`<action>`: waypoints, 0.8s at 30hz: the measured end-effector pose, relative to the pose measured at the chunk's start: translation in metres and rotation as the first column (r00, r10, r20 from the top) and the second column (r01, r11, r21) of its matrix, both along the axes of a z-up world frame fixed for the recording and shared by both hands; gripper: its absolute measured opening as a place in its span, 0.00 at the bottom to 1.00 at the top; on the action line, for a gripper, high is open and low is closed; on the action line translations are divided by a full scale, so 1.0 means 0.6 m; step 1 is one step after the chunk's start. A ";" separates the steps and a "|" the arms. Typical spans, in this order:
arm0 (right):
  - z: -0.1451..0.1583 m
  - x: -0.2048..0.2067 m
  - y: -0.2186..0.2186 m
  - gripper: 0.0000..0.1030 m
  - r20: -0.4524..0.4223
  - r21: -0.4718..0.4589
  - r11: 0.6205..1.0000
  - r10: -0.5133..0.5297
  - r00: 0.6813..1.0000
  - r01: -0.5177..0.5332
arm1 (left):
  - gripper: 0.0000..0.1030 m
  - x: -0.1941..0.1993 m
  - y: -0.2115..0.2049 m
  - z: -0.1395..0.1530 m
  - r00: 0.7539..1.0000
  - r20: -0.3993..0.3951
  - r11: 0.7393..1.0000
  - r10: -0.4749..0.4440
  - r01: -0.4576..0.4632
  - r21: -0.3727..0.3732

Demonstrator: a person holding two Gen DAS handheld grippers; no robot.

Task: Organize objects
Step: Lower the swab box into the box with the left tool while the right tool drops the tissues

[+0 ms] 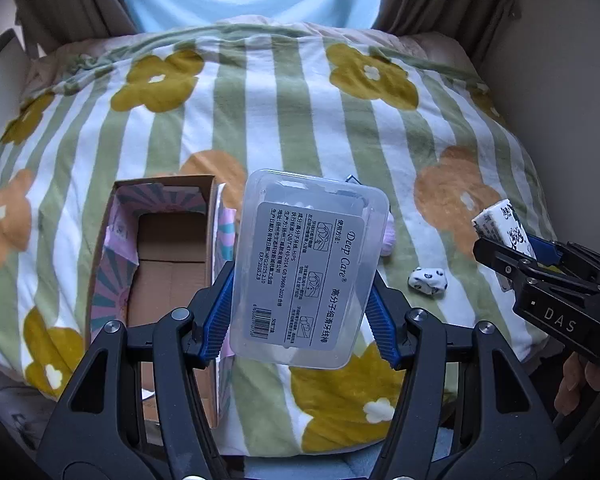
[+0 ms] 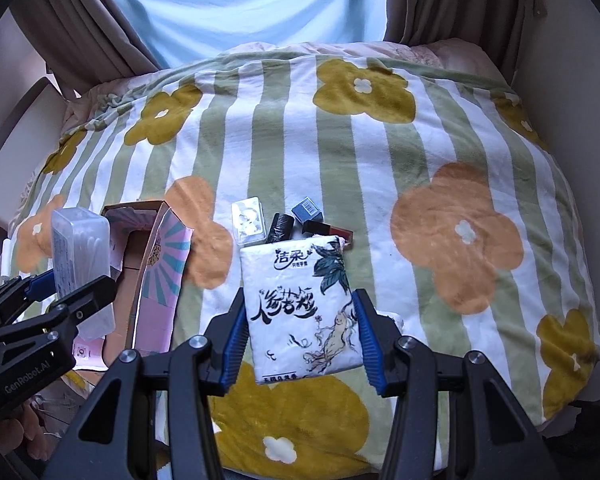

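My left gripper [image 1: 300, 308] is shut on a clear plastic floss-pick box [image 1: 308, 268] with a grey label, held above the bed just right of an open cardboard box [image 1: 168, 264] with a pink patterned rim. The box also shows in the right wrist view [image 2: 80, 256]. My right gripper [image 2: 300, 340] is shut on a white tissue pack [image 2: 304, 312] with black calligraphy, held above the blanket. That pack [image 1: 504, 226] and gripper show at the right in the left wrist view.
On the striped floral blanket [image 2: 380, 160] lie a clear small case [image 2: 249, 220], a black roll [image 2: 281, 227], a dark blue box [image 2: 308, 210], a red-black lipstick [image 2: 328, 230] and a small spotted white item [image 1: 428, 280]. Curtains and walls flank the bed.
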State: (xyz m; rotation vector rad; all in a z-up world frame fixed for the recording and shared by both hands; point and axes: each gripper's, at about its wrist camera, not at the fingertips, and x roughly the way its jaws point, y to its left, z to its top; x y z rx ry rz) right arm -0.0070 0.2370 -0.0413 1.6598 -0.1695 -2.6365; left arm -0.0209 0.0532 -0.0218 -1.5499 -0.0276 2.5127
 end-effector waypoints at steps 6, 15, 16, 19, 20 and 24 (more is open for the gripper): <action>0.006 -0.043 -0.048 0.44 -0.002 0.006 0.993 0.120 0.993 -0.120 | 0.55 0.006 -0.065 -0.003 0.992 0.005 0.992 0.125 -0.125 -0.019; -0.005 -0.142 -0.202 0.44 0.025 -0.002 0.903 0.429 0.903 -0.429 | 0.55 0.042 -0.215 -0.041 0.915 0.071 0.918 0.397 -0.395 -0.030; -0.010 -0.155 -0.225 0.44 0.033 -0.007 0.885 0.465 0.885 -0.465 | 0.55 0.047 -0.227 -0.051 0.903 0.084 0.906 0.422 -0.421 -0.029; -0.030 -0.186 -0.292 0.44 0.052 -0.008 0.829 0.558 0.828 -0.559 | 0.55 0.057 -0.260 -0.083 0.861 0.131 0.870 0.491 -0.491 -0.027; -0.041 -0.196 -0.316 0.44 0.061 -0.014 0.809 0.587 0.807 -0.587 | 0.55 0.059 -0.270 -0.096 0.848 0.149 0.860 0.508 -0.510 -0.027; -0.089 -0.236 -0.395 0.44 0.108 -0.025 0.737 0.674 0.731 -0.676 | 0.55 0.052 -0.295 -0.153 0.797 0.224 0.821 0.561 -0.570 -0.028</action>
